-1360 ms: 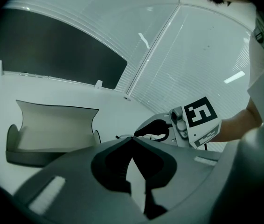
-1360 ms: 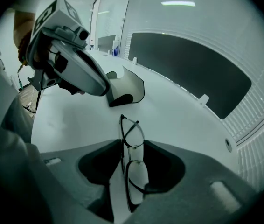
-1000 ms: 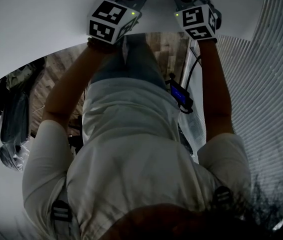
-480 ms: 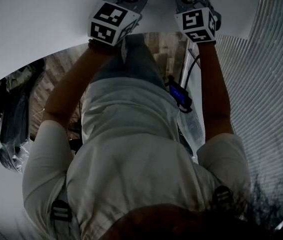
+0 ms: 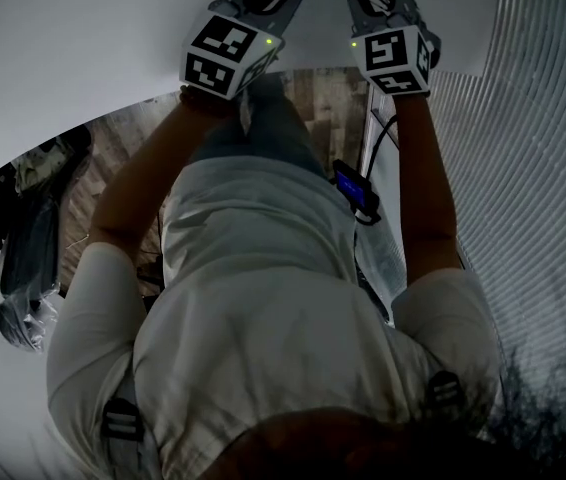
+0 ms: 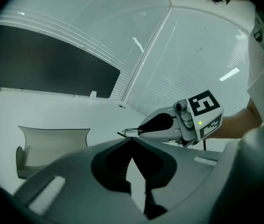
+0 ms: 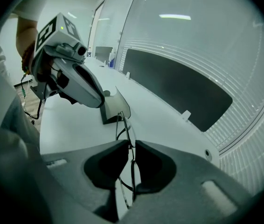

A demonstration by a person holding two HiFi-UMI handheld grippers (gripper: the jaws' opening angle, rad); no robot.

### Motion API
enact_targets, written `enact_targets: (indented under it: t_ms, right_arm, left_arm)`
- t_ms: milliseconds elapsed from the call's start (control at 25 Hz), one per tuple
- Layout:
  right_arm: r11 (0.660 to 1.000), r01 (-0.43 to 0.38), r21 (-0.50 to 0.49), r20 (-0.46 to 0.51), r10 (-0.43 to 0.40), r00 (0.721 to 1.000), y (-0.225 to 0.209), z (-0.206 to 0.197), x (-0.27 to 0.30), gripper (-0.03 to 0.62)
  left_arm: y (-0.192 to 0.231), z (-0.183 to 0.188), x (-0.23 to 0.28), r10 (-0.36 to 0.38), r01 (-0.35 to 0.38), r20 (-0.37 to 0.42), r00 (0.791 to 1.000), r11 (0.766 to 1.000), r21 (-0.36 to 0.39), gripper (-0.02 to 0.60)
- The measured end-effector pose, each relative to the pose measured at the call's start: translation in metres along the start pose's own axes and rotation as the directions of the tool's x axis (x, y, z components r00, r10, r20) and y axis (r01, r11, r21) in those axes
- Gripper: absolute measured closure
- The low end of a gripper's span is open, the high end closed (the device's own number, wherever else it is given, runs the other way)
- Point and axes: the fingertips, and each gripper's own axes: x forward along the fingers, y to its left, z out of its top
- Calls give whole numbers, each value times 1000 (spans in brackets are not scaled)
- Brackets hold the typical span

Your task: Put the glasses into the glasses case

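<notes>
- The right gripper point(image 7: 131, 146) has just been closing its jaws, and they now stand narrow with the thin wire frame of the glasses point(image 7: 125, 129) pinched between them.
- The left gripper point(image 6: 131, 141) has its fingertips together, and I can make out nothing between them. It sits just beside the near end of the glasses.
- The glasses hang in that one pinch, clear of the white table point(image 7: 76, 125) as far as I can see and short of the open glasses case point(image 7: 115, 107).
- Their long axis runs along the line the right gripper points: out from the jaws and slanting down. They are held edge-on, with the free end aimed at the case.
- I'd worry about the grip first. One narrow hold on springy wire lets the frame swivel or slide, so the free end could droop.
- A hard squeeze could bend the wire.
- On the way in, the leading end could catch the rim or the raised lid of the case. The case looks light and nothing holds it, so a knock would likely shove it across the table.
- The case shows its broad side to the left gripper. The glasses probably need lining up with that length, or they will bridge the rim instead of dropping in.
- With the two grippers so close, a bump between them could jar the frame loose.
</notes>
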Motion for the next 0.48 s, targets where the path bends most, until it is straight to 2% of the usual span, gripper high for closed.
enact_targets:
  t_ms: [320, 480]
  right_arm:
    - [999, -15, -41, 39, 16, 999, 13, 26, -4, 546]
    - [995, -44, -91, 64, 50, 997, 22, 48, 1, 546]
  left_arm:
    - [6, 3, -20, 41, -41, 8, 999, 999, 0, 580]
    - [16, 9, -37, 84, -84, 45, 995, 996, -12, 580]
